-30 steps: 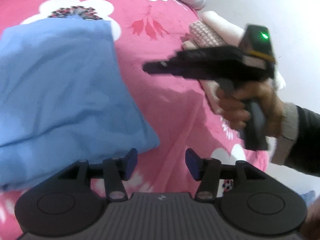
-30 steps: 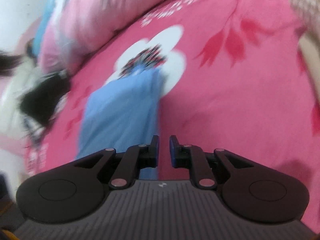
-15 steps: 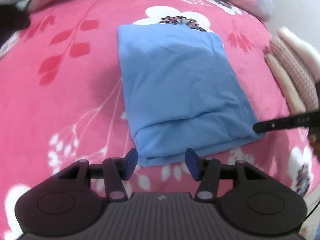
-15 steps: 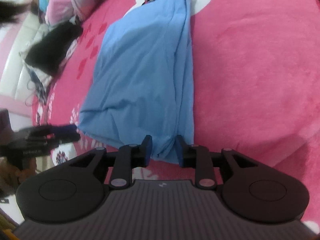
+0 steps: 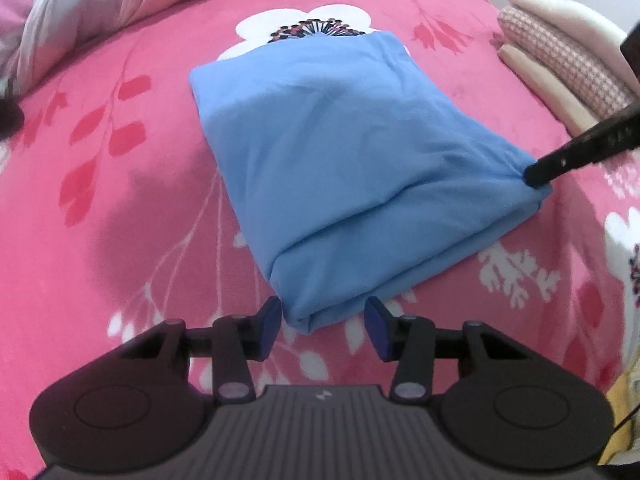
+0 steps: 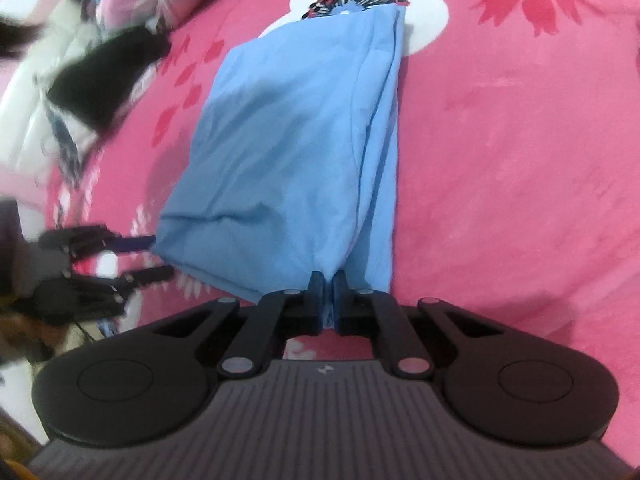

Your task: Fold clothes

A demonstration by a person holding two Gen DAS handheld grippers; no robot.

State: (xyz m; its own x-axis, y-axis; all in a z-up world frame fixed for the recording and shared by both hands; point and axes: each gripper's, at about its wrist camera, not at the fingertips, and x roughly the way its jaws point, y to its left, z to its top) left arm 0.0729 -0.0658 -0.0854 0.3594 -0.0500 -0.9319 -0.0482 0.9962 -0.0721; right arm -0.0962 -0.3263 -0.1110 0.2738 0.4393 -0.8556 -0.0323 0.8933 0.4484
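The right gripper (image 6: 327, 298) now pinches the blue cloth (image 5: 352, 184) corner on the bed (image 5: 120, 200), while the left gripper (image 5: 323, 328), closing a bit, stands open around the other corner.

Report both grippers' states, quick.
Left gripper: open, jaws closing, straddling a near corner of the blue cloth.
Right gripper: just closed, shut on the cloth's other near corner.
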